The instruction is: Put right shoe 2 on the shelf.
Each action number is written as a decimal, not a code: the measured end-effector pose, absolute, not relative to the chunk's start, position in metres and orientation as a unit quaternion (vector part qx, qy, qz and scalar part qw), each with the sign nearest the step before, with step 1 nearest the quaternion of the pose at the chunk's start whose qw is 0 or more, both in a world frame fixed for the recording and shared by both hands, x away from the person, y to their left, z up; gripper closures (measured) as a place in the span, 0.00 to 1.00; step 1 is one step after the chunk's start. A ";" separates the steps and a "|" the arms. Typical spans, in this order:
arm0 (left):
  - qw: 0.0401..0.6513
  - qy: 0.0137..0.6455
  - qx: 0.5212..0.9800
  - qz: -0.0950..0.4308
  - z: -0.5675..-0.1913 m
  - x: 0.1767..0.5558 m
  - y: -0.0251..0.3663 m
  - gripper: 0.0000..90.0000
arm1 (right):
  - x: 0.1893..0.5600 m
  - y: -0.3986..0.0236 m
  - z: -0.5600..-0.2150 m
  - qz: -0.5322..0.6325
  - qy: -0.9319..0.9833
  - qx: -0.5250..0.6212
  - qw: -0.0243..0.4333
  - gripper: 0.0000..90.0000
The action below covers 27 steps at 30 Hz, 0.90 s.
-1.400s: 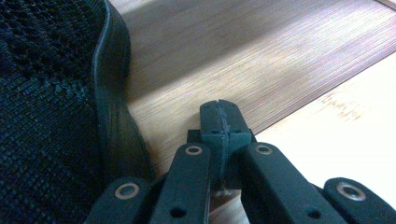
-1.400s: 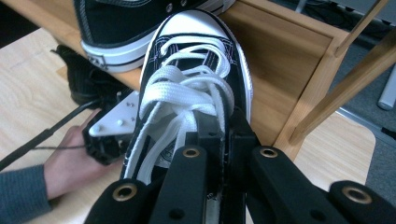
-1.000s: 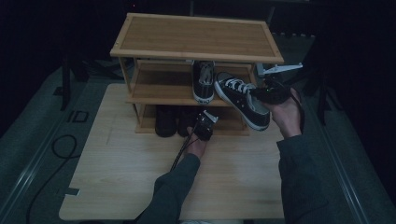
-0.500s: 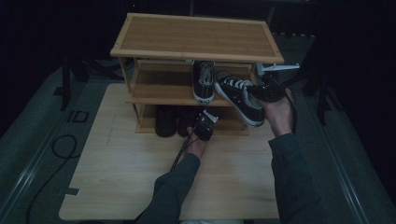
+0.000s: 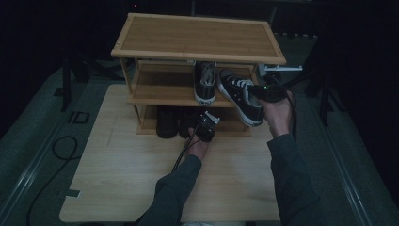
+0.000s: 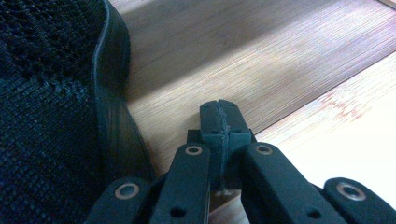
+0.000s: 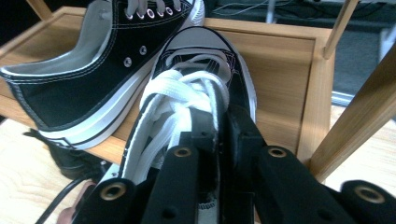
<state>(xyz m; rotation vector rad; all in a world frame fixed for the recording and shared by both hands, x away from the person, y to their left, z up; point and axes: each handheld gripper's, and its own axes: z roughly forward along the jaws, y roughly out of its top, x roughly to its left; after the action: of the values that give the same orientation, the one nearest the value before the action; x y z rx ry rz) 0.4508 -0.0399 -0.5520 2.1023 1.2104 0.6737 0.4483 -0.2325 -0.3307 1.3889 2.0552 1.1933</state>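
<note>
My right gripper point(image 7: 219, 140), jaws just loosening, pinched the sneaker point(image 5: 240, 96); overhanging the shelf point(image 5: 160, 96), it could fall. Left gripper point(image 6: 219, 116) was closed, empty.

A black canvas sneaker point(image 5: 240, 96) with white laces and white sole lies tilted, toe on the middle shelf point(image 5: 160, 89) of the wooden rack, heel jutting off its near right edge, just beside its upright twin point(image 5: 205, 81).

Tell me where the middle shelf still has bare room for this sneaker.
The middle shelf is bare left of the parked sneaker. Its right end is crowded: the held sneaker in the right claw lies beside that one.
</note>
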 end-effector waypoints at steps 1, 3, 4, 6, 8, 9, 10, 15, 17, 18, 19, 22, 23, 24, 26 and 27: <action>0.307 0.458 0.795 0.255 -0.552 0.451 -0.040 1.00 | 0.448 -0.234 -0.331 0.429 0.733 0.493 0.190 0.89; 0.308 0.458 0.794 0.255 -0.552 0.451 -0.040 1.00 | 0.447 -0.235 -0.331 0.429 0.734 0.491 0.190 0.87; 0.308 0.458 0.794 0.254 -0.552 0.451 -0.040 1.00 | 0.446 -0.235 -0.330 0.430 0.734 0.490 0.190 0.86; 0.307 0.458 0.795 0.254 -0.552 0.451 -0.040 1.00 | 0.445 -0.235 -0.329 0.434 0.732 0.488 0.193 0.84; 0.309 0.458 0.794 0.254 -0.552 0.451 -0.040 1.00 | 0.444 -0.236 -0.327 0.434 0.733 0.486 0.195 0.84; 0.306 0.459 0.794 0.256 -0.552 0.451 -0.040 1.00 | 0.444 -0.235 -0.327 0.432 0.734 0.484 0.199 0.83; 0.307 0.459 0.794 0.256 -0.552 0.451 -0.040 1.00 | 0.443 -0.234 -0.327 0.431 0.735 0.483 0.203 0.83; 0.307 0.459 0.793 0.256 -0.552 0.450 -0.040 1.00 | 0.437 -0.233 -0.322 0.441 0.731 0.473 0.218 0.81; 0.307 0.460 0.793 0.256 -0.552 0.450 -0.040 1.00 | 0.436 -0.230 -0.321 0.436 0.734 0.470 0.226 0.82; 0.307 0.460 0.793 0.256 -0.552 0.450 -0.040 1.00 | 0.436 -0.230 -0.320 0.442 0.729 0.468 0.231 0.81; 0.307 0.460 0.793 0.256 -0.552 0.450 -0.040 1.00 | 0.435 -0.230 -0.320 0.450 0.726 0.465 0.232 0.81; 0.307 0.460 0.793 0.256 -0.552 0.450 -0.040 1.00 | 0.433 -0.230 -0.317 0.469 0.715 0.458 0.244 0.81; 0.307 0.460 0.793 0.256 -0.552 0.450 -0.040 1.00 | 0.432 -0.230 -0.316 0.470 0.713 0.460 0.243 0.81; 0.307 0.460 0.793 0.256 -0.552 0.450 -0.040 1.00 | 0.432 -0.230 -0.316 0.470 0.713 0.460 0.243 0.81; 0.307 0.460 0.793 0.256 -0.552 0.450 -0.040 1.00 | 0.432 -0.232 -0.312 0.473 0.710 0.459 0.247 0.82; 0.307 0.460 0.793 0.256 -0.552 0.450 -0.040 1.00 | 0.431 -0.234 -0.310 0.473 0.710 0.459 0.247 0.83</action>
<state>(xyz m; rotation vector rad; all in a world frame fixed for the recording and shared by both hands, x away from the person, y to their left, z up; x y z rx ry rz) 0.4505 -0.0399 -0.5521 2.0980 1.2163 0.6761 0.4310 -0.2342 -0.3100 1.2520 1.9372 1.2892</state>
